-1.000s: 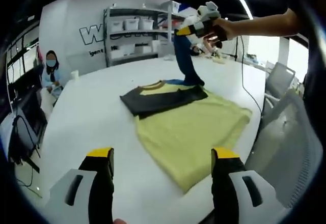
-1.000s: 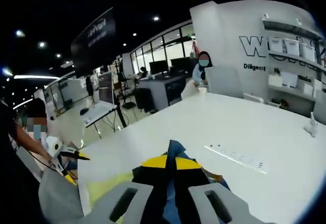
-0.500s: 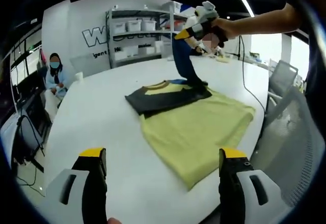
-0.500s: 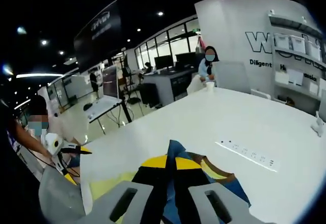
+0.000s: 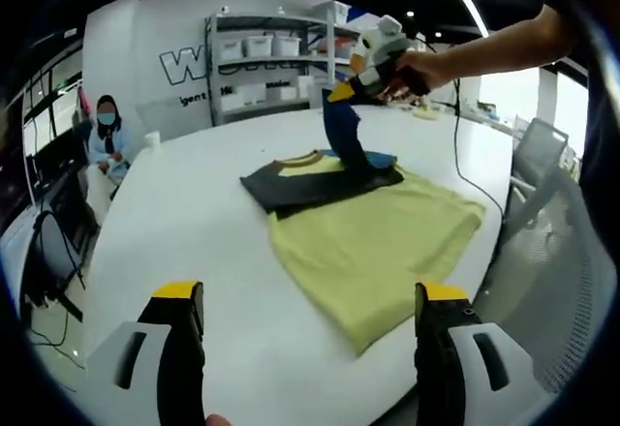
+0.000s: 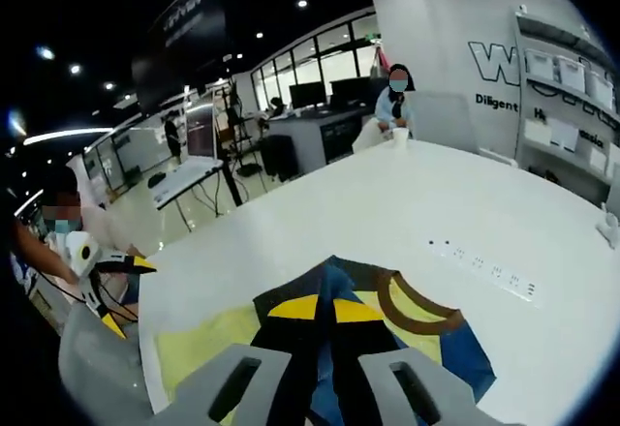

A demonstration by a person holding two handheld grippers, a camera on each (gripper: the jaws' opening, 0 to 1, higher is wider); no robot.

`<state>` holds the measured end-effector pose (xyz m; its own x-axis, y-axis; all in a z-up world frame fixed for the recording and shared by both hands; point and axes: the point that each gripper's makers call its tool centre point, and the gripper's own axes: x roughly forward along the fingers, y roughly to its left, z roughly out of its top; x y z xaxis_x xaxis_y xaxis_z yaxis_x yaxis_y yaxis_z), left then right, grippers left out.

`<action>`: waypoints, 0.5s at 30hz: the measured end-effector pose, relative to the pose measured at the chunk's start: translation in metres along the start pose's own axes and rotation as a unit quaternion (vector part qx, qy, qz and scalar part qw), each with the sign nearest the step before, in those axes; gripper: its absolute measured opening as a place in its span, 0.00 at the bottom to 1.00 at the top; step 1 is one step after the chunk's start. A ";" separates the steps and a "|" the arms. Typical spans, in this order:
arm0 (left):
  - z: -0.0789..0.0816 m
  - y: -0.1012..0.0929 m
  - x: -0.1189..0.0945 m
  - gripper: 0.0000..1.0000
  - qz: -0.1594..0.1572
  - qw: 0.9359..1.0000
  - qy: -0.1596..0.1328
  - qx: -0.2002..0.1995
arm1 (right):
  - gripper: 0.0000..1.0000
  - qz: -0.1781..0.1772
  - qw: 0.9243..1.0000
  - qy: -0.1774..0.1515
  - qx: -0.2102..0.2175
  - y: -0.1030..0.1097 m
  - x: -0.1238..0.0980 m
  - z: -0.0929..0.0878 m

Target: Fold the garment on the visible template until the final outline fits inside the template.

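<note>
In the left gripper view, the left gripper (image 5: 305,310) hovers over the near edge of the white table (image 5: 184,223), its two yellow-tipped jaws standing wide apart with nothing between them. Beyond it the garment (image 5: 363,242) lies spread on the table, a pale yellow body with a dark band across its far end and a brown collar showing there. The right gripper (image 5: 341,92) comes in from the right, held in a hand (image 5: 412,68) at the end of a bare arm, and it is raised above the garment's far end with a blue strip of the cloth hanging down from its jaws to the dark band. Behind the table stand a shelf unit (image 5: 271,63) with white bins and a seated person (image 5: 105,136) at the left; a mesh-backed chair (image 5: 552,252) sits at the right edge. In the right gripper view, the right gripper (image 6: 325,315) has its jaws pressed together on the blue and dark cloth of the garment (image 6: 417,324), whose brown collar curves just beside the jaw tips. The yellow part spreads to the left over the table (image 6: 387,203). The left gripper (image 6: 116,281) appears far left, held low near the table's edge. A row of small dark marks (image 6: 484,266) lies on the table to the right, well apart from the garment.
</note>
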<state>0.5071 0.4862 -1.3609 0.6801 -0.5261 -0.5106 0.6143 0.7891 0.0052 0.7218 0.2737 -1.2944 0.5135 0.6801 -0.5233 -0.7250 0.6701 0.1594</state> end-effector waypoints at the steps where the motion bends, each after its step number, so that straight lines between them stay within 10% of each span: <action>1: -0.001 0.001 0.000 0.87 0.001 1.000 0.000 -0.001 | 0.00 -0.002 1.000 0.001 -0.001 0.000 0.003 -0.001; 15: -0.008 0.001 -0.003 0.87 0.003 1.000 0.007 -0.006 | 0.00 -0.015 0.999 0.033 0.022 0.007 0.040 -0.024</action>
<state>0.5022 0.4915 -1.3665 0.6777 -0.5176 -0.5223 0.6055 0.7959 -0.0031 0.7262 0.2981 -1.3341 0.5014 0.6399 -0.5824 -0.6883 0.7028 0.1796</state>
